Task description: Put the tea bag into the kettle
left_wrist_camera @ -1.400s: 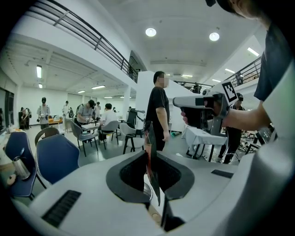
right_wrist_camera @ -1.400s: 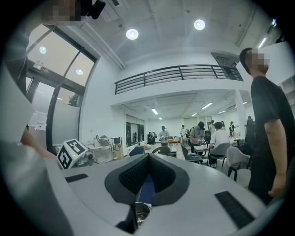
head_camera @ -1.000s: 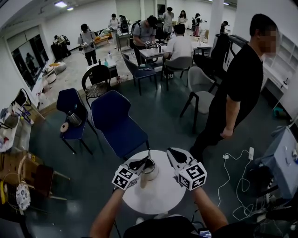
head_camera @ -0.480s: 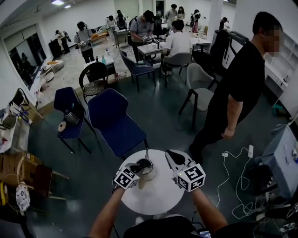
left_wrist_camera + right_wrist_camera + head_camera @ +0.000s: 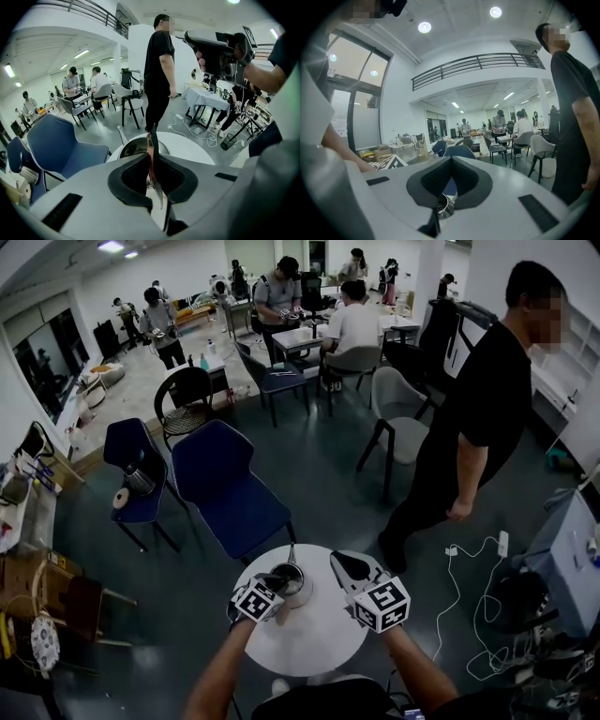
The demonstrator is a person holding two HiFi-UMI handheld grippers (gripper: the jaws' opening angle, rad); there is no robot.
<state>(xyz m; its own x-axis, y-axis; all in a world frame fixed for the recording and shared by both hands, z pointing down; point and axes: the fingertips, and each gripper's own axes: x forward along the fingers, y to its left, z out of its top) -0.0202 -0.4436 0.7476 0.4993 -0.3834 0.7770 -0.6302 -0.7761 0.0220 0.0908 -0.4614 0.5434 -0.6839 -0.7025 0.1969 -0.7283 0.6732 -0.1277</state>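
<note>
A small round white table point(image 5: 314, 638) carries an open metal kettle point(image 5: 291, 579) with a thin spout. My left gripper point(image 5: 277, 585) hangs just left of the kettle, shut on a flat reddish tea bag point(image 5: 153, 157). In the left gripper view the bag stands on edge between the pads, and its tip reaches over the kettle's open mouth point(image 5: 133, 146). To the right of the kettle my right gripper point(image 5: 339, 562) is held above the table with jaws together and nothing in them. Its own view shows the kettle's rim point(image 5: 444, 206) below the jaws.
A blue chair point(image 5: 230, 488) stands just beyond the table; a second blue chair point(image 5: 131, 451) farther left holds another kettle. A person in black point(image 5: 478, 418) stands to the right. A white cable and power strip point(image 5: 480, 568) lie on the floor. Several people sit at far tables.
My left gripper with the tea bag has edged closer to the kettle's mouth. The right gripper has barely moved.
</note>
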